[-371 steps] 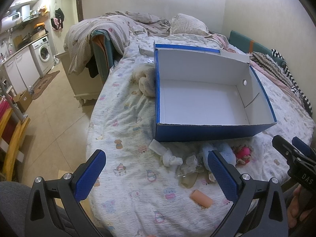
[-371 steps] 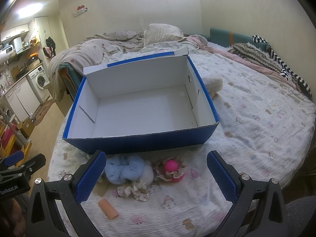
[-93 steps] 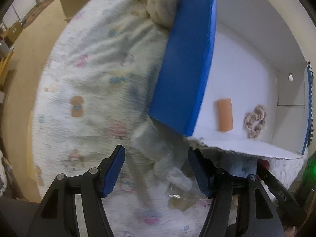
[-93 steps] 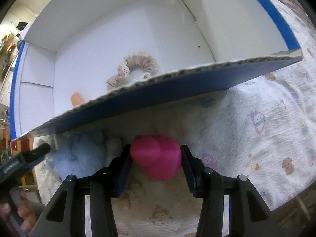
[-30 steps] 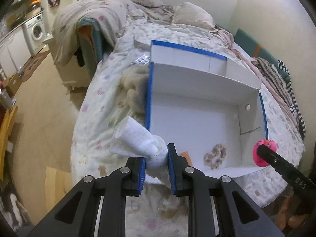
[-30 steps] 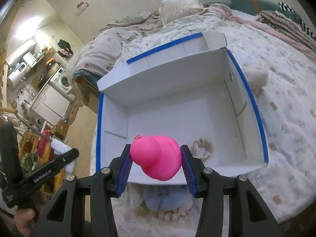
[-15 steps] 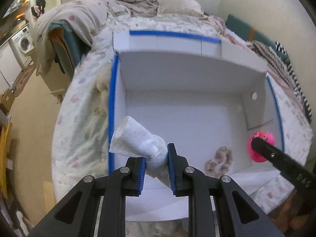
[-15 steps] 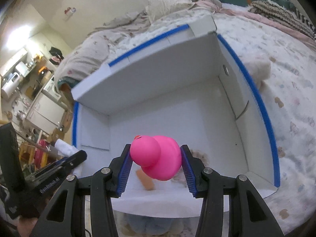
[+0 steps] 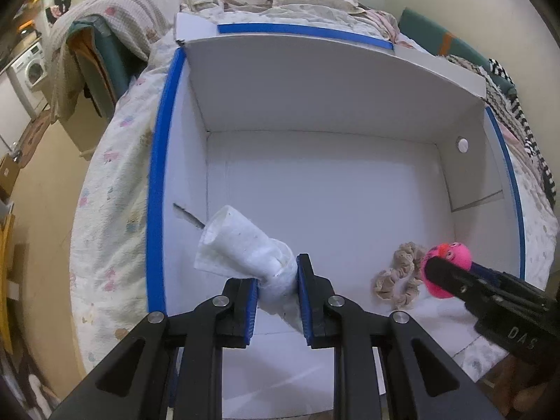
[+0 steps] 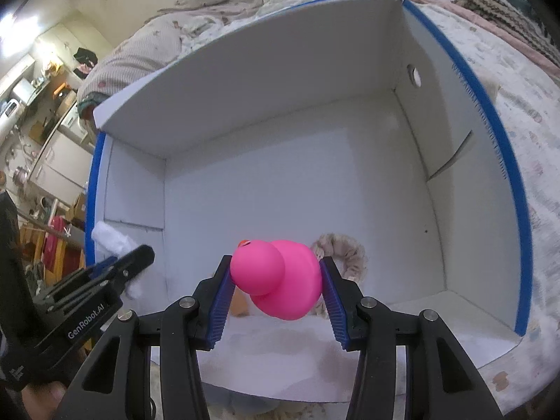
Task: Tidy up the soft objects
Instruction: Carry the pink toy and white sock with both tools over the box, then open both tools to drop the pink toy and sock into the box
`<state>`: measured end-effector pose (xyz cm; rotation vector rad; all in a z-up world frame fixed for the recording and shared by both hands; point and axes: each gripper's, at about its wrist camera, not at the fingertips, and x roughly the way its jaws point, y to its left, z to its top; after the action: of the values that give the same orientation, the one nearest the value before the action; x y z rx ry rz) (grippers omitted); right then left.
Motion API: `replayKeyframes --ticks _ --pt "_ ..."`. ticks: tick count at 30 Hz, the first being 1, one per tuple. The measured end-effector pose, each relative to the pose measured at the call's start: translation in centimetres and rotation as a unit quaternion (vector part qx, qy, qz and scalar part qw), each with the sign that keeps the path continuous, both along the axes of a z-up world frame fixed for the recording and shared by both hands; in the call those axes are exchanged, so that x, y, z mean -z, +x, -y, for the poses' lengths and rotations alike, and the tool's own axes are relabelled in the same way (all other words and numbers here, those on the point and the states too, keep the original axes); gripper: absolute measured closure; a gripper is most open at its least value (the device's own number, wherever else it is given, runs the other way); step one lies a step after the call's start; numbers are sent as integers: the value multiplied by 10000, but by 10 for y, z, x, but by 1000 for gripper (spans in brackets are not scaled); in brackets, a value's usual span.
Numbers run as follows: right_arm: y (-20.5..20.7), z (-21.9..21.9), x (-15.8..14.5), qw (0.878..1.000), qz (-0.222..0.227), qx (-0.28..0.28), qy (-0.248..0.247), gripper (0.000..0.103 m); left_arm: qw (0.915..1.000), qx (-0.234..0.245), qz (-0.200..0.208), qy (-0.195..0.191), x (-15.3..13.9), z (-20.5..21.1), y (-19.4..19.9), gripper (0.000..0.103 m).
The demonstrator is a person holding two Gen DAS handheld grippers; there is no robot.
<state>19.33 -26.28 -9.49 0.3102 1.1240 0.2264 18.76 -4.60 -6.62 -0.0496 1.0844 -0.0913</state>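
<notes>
Soft objects are being gathered into a blue-edged white cardboard box [image 9: 159, 189] set on a bed [image 9: 112, 182] with a printed cover. A pink rubber duck [image 10: 280, 278] is clamped between the pads of the right tongs [image 10: 276, 301], whose jaws stand about half apart around its body, and it is held over the near part of the box floor. A rolled white cloth [image 9: 245, 250] is pinched in the left tongs [image 9: 276, 297], the jaws nearly closed on its narrow end, and it is held inside the box near the left wall. A beige scrunchie [image 9: 397, 281] lies on the box floor just beside the duck, and a small orange object [image 10: 239, 301] is partly seen on the floor behind the right tongs. If the duck is released from this height, it is judged likely to bounce or roll, perhaps onto the scrunchie. The cloth's loose flared end could catch on the left wall or unroll when let go. The near wall of the box could be struck by either tool as it is lowered. "GenRobot.AI" can be read on the left tool from the right wrist view, and "DAS" on the right tool from the left wrist view.
</notes>
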Motion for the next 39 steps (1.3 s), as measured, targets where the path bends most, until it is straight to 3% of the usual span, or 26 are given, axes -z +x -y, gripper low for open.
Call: replayKeyframes --ticks 13,18,21,24,26,31,39 --pt "2 12 9 9998 -186 95 -9 52 10000 45 29 48 2 4 1 84" --pt "3 14 10 9997 -209 112 -3 52 10000 13 39 21 1 4 0 82" --pt "5 14 10 9997 -216 117 48 51 10000 -6 68 41 0 4 -1 75" --pt "5 16 10 9996 -209 145 82 43 9999 54 127 44 -3 6 -3 60" --pt "3 17 9 9997 -170 153 92 31 9997 44 208 130 -6 7 -4 41" --pt "1 19 -1 9997 105 216 102 0 9992 -26 407 55 -17 5 -5 39" --pt "-1 24 -12 9978 471 401 220 0 9988 -207 440 81 -23 -5 -4 39"
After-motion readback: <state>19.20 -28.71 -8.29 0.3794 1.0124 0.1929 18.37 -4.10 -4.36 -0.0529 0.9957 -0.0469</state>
